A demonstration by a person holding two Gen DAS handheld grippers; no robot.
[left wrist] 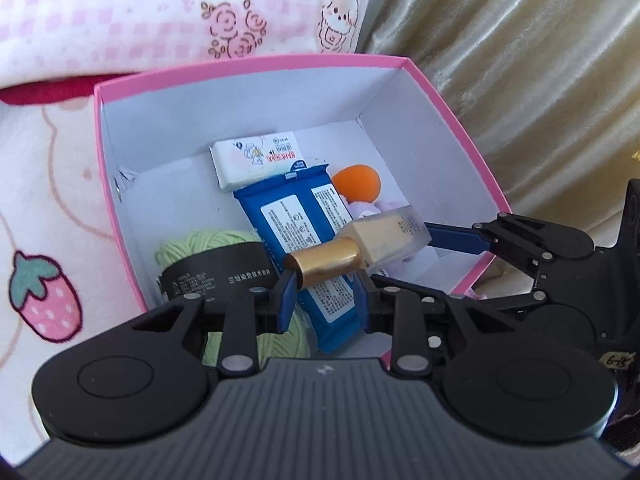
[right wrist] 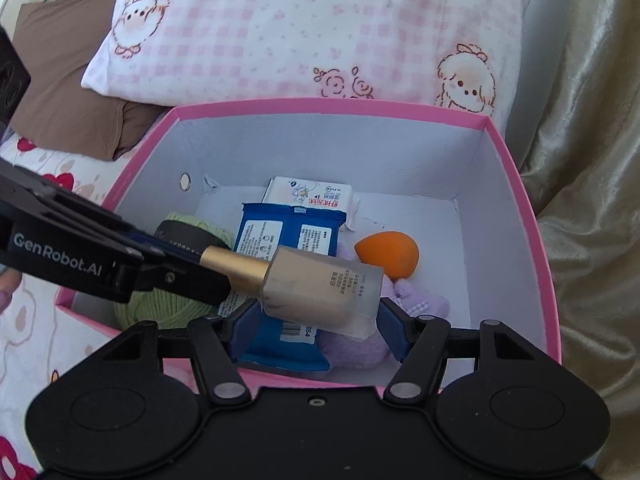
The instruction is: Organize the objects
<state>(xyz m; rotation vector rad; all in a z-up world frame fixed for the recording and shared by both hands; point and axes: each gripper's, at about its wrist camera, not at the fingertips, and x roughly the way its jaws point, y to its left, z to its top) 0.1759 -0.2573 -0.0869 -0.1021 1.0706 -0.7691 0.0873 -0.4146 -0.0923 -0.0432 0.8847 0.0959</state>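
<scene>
Pillow (right wrist: 304, 36): pink-and-white checked, printed with cartoon lambs and roses, lay just behind the far edge of the box.
Brown cloth (right wrist: 68, 92): folded, lay left of the pillow, partly tucked under its corner.
Bedspread (left wrist: 44, 208): cream fleece with a strawberry (left wrist: 44, 296) print and red bows, spread to the left in both views.
Beige fabric (left wrist: 520, 80): shiny, wrinkled, hung or lay along the right side.
Red strip (left wrist: 48, 88): showed between pillow and bedspread in the left wrist view.
</scene>
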